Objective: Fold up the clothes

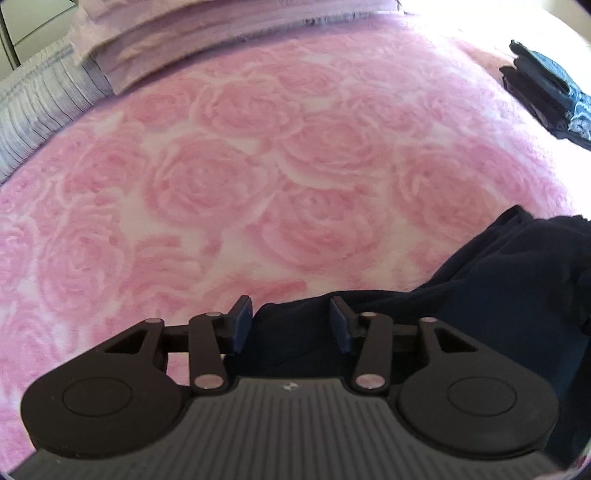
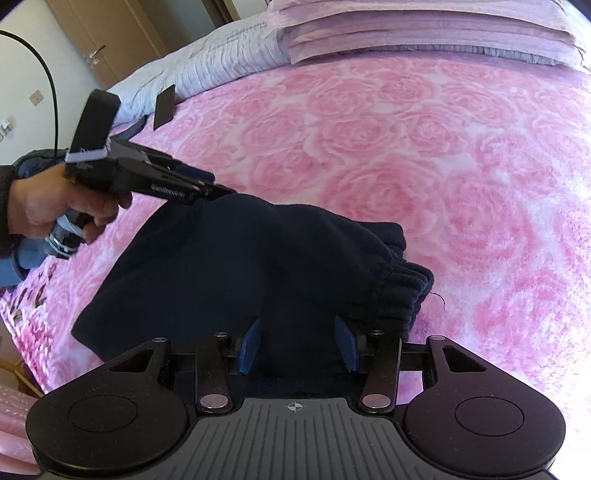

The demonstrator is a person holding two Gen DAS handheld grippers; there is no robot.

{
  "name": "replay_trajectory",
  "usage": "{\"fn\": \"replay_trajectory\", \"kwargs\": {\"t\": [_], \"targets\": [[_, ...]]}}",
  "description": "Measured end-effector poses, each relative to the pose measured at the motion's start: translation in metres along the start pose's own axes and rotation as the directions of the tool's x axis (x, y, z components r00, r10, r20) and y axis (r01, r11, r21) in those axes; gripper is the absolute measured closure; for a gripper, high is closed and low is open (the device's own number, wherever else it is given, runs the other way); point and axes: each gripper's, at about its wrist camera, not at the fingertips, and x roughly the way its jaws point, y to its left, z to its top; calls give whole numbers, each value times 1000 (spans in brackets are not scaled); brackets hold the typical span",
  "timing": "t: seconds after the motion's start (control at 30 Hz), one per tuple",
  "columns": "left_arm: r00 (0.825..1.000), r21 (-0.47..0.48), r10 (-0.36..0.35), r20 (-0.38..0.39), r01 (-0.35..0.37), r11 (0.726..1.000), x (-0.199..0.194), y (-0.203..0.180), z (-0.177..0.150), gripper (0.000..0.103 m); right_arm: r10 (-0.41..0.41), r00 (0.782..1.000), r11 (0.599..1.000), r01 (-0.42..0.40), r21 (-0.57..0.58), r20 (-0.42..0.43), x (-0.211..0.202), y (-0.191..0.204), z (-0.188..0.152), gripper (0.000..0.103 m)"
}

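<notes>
A dark navy garment [image 2: 229,266] with a ribbed cuff [image 2: 402,291] lies bunched on the pink rose blanket [image 2: 424,166]. In the left wrist view it [image 1: 498,295] fills the lower right. My left gripper [image 1: 291,321] is open, its blue pads either side of the garment's edge; in the right wrist view it [image 2: 218,188] sits at the garment's far left end. My right gripper [image 2: 299,343] is open over the garment's near edge, beside the cuff.
Folded pink bedding [image 2: 424,33] and a grey quilt [image 2: 221,62] lie at the head of the bed. A stack of dark folded clothes [image 1: 546,92] sits at far right. A black flat object [image 2: 164,107] lies near the quilt. A door [image 2: 107,37] stands behind.
</notes>
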Motion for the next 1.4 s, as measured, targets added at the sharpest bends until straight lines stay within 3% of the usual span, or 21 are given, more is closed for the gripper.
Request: {"fn": "replay_trajectory", "kwargs": {"t": [0.13, 0.2, 0.27, 0.33, 0.5, 0.63, 0.77, 1.07, 1.33, 1.37, 1.4], "targets": [[1000, -36, 14, 28, -13, 999, -43, 3, -12, 66, -23, 1000, 1000, 23, -5, 9, -19, 10, 2, 54], [999, -52, -22, 30, 23, 998, -58, -1, -21, 66, -18, 1000, 1000, 19, -13, 17, -26, 16, 0, 54], [998, -22, -60, 6, 60, 998, -56, -12, -30, 65, -5, 1000, 999, 5, -33, 7, -27, 24, -5, 54], [998, 27, -49, -29, 49, 998, -37, -20, -37, 66, -11, 999, 998, 9, -59, -35, -19, 31, -13, 54], [996, 26, -93, -1, 93, 995, -9, -5, -37, 65, -73, 997, 997, 72, -36, -35, -11, 32, -27, 54], [995, 60, -99, -21, 100, 993, -24, 0, -36, 67, -134, 991, 991, 134, 6, -13, -20, 44, -25, 54], [997, 95, -52, -59, 57, 994, -43, 2, -36, 67, -194, 981, 980, 193, 54, 14, -36, 65, -23, 54], [997, 92, -57, -55, 61, 994, -76, 4, -36, 67, -249, 968, 966, 251, 69, -41, -59, 114, -35, 54], [998, 49, -37, -55, 39, 998, -77, -9, -46, 67, -264, 962, 964, 261, -48, -74, -62, 112, -45, 54], [998, 43, -29, -59, 32, 999, -76, -12, -49, 67, -271, 960, 960, 265, -90, -72, -60, 111, -47, 53], [998, 35, -22, -64, 25, 999, -76, -14, -52, 66, -279, 958, 954, 268, -137, -68, -58, 110, -48, 44]]}}
